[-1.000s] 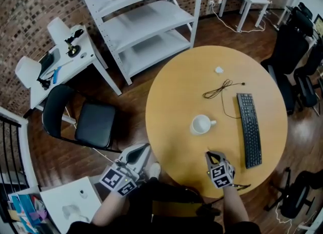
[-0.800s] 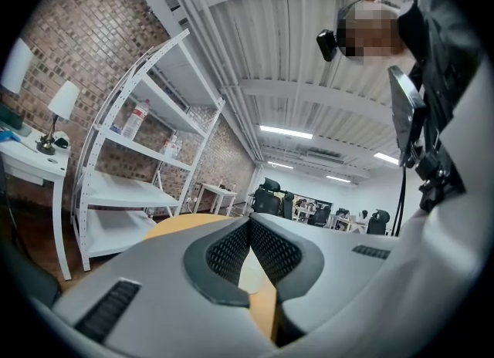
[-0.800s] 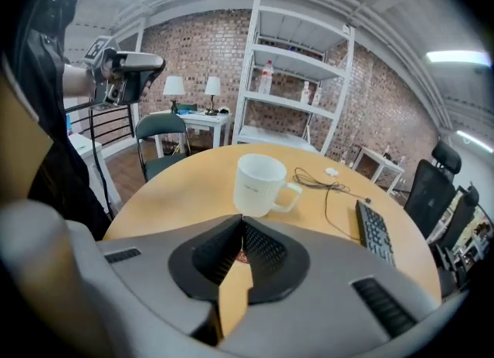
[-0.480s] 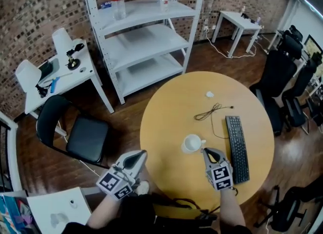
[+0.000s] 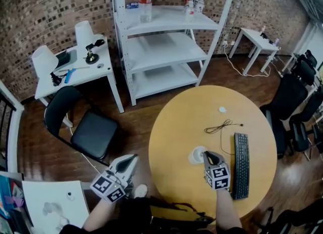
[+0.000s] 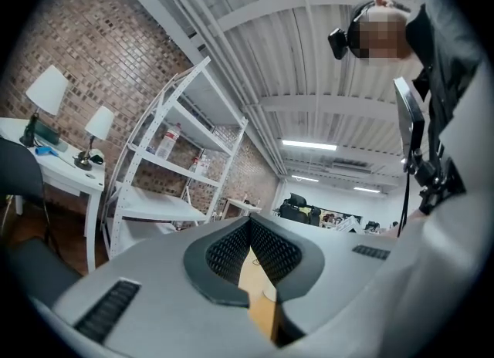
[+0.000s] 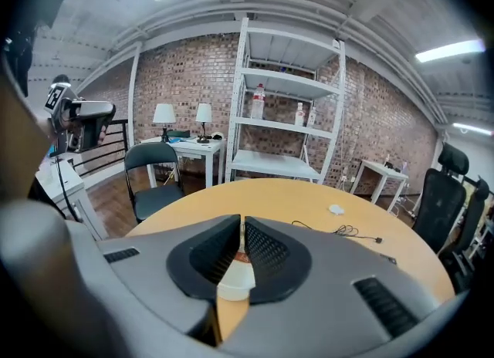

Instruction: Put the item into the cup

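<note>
The right gripper [image 5: 206, 153] hangs right over the white cup [image 5: 197, 155] on the round wooden table [image 5: 176, 122]. Its jaws are almost together and just starting to open. In the right gripper view a small reddish-brown item [image 7: 241, 256] shows in the narrow slit between the pads, directly above the cup's mouth; it looks lightly pinched, though it is too small to be sure. To do this step well, the tips should probably stay centred over the cup and low, and the jaws should part slowly, so the item falls straight in rather than catching on the rim or sticking to a ribbed pad. The cup is light and stands free, so a nudge from the jaws could tip it or slide it. The left gripper [image 5: 130, 158] is held off the table's left edge, over the floor, with its pads pressed together on nothing. Elsewhere on the table lie a black keyboard [image 5: 240, 165] just to the right of the cup, a loose black cable [image 5: 220, 126] beyond it, and a small white thing [image 5: 222, 110] farther off. Around the table are a white shelf unit [image 5: 166, 36] holding a bottle [image 5: 145, 3], a black chair [image 5: 86, 127], a white side table [image 5: 81, 69] with lamps, brick walls and a dark wood floor.
</note>
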Available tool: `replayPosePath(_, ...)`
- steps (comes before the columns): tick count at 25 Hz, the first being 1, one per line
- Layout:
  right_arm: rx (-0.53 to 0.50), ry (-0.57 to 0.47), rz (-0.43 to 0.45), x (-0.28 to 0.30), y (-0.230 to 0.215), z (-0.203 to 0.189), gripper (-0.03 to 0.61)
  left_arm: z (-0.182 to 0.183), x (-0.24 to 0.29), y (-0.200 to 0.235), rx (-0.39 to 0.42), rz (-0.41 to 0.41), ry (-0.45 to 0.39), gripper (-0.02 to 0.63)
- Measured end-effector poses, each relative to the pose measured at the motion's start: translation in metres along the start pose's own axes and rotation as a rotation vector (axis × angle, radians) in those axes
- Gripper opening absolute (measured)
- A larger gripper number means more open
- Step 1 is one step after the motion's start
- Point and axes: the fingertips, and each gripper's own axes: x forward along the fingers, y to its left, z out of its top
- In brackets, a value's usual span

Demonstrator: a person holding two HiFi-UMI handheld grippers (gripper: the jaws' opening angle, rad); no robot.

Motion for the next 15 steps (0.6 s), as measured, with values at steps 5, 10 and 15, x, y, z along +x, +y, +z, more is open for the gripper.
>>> replayPosePath(5,0.001,0.01,0.008,0.004,0.003,-0.01,0.081,0.003,-0.013,0.014,0.007,0.059,-0.002,0.003)
replayPosePath(10,0.02,-0.022,-0.024,-0.009,-0.003,-0.003,0.081,-0.001,-0.005,0.01,0.006,0.025,0.005,0.003)
replayPosePath(15,0.076,-0.157,-0.121,-0.051,-0.015,0.02,0.081,0.004,0.017,-0.006,0.021,-0.078,0.014,0.003)
